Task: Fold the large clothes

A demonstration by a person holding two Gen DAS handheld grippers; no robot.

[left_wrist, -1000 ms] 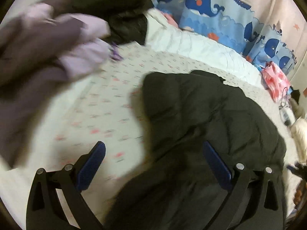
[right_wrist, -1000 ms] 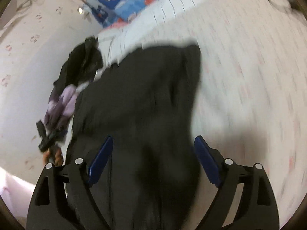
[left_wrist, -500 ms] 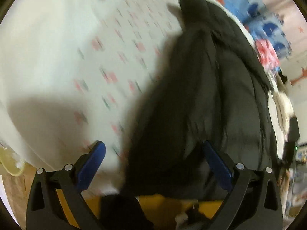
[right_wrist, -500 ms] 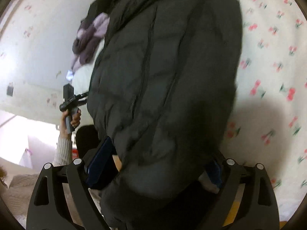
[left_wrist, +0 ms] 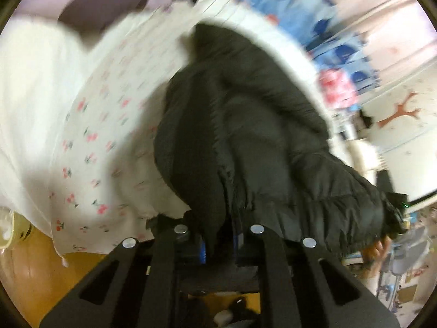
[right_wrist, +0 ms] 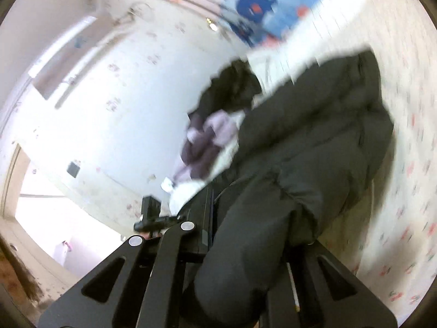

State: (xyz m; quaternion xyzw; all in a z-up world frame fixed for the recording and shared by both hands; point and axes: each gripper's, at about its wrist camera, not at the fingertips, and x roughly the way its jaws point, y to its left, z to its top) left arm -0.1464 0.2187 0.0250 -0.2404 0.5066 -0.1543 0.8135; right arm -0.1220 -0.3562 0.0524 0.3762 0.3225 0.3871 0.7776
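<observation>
A large black puffer jacket [left_wrist: 245,142] lies on a bed with a white cherry-print sheet [left_wrist: 90,136]; it also shows in the right wrist view [right_wrist: 314,158]. My left gripper [left_wrist: 218,242] is shut on the jacket's gathered hem at the bed's near edge. My right gripper [right_wrist: 245,246] is shut on another part of the jacket's near edge; the cloth drapes over its fingers and hides them. Both views are blurred.
A pile of purple and dark clothes [left_wrist: 114,2] lies at the far left of the bed, also in the right wrist view [right_wrist: 207,139]. A blue whale-print blanket [right_wrist: 254,5] and a white quilt [left_wrist: 245,19] lie at the head. Wooden floor [left_wrist: 35,268] shows below the bed's edge.
Both grippers came down to the jacket's near edge and closed on it. Their jaws were wide open in the earlier frames. The hem is now bunched and lifted.
</observation>
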